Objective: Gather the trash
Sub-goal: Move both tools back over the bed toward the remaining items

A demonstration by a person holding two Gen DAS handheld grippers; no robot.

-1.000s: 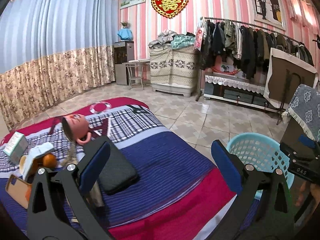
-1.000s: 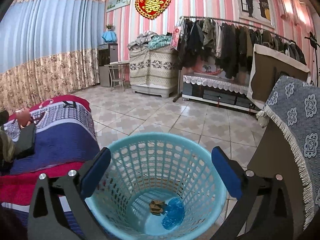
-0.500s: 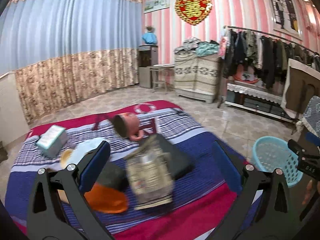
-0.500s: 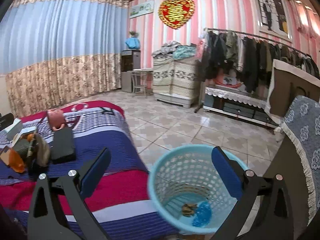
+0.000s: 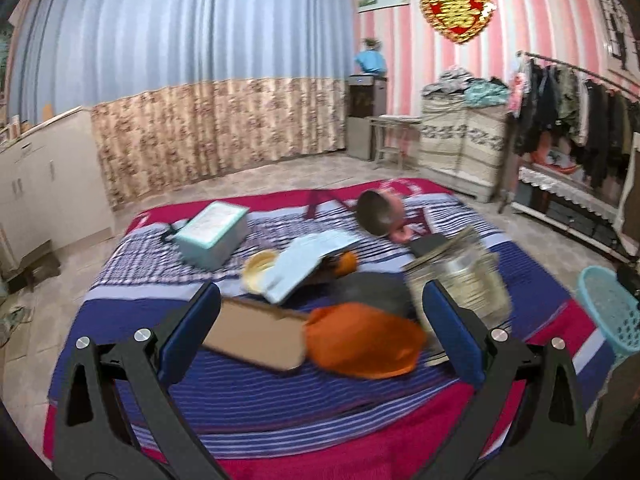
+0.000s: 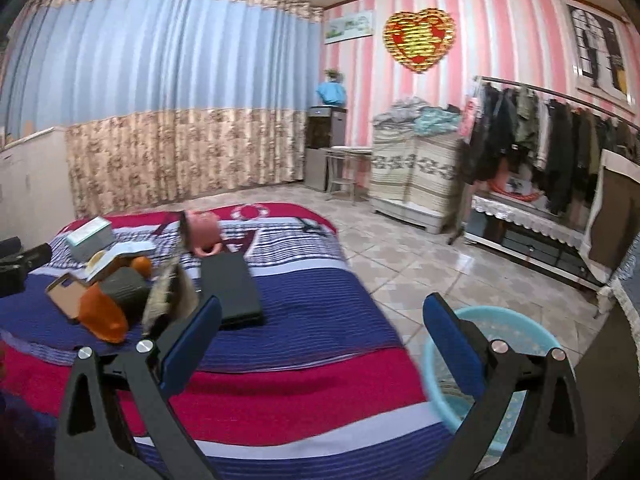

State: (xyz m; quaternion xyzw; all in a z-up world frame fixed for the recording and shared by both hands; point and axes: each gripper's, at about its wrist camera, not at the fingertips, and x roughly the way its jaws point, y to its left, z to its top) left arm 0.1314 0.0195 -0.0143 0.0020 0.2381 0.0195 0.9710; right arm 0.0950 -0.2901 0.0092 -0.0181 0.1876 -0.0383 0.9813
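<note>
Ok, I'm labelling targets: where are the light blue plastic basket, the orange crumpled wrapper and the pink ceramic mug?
Light blue plastic basket (image 6: 516, 330), right wrist view, far rim.
Orange crumpled wrapper (image 5: 360, 340), left wrist view, its middle.
Pink ceramic mug (image 6: 204, 232), right wrist view, side wall.

Striped red-blue bedspread (image 5: 248, 396), turquoise basket (image 6: 524, 328).

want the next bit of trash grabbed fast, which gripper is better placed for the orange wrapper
Left. The left gripper is open, directly facing the orange wrapper; the right gripper is open between bed and basket.
</note>
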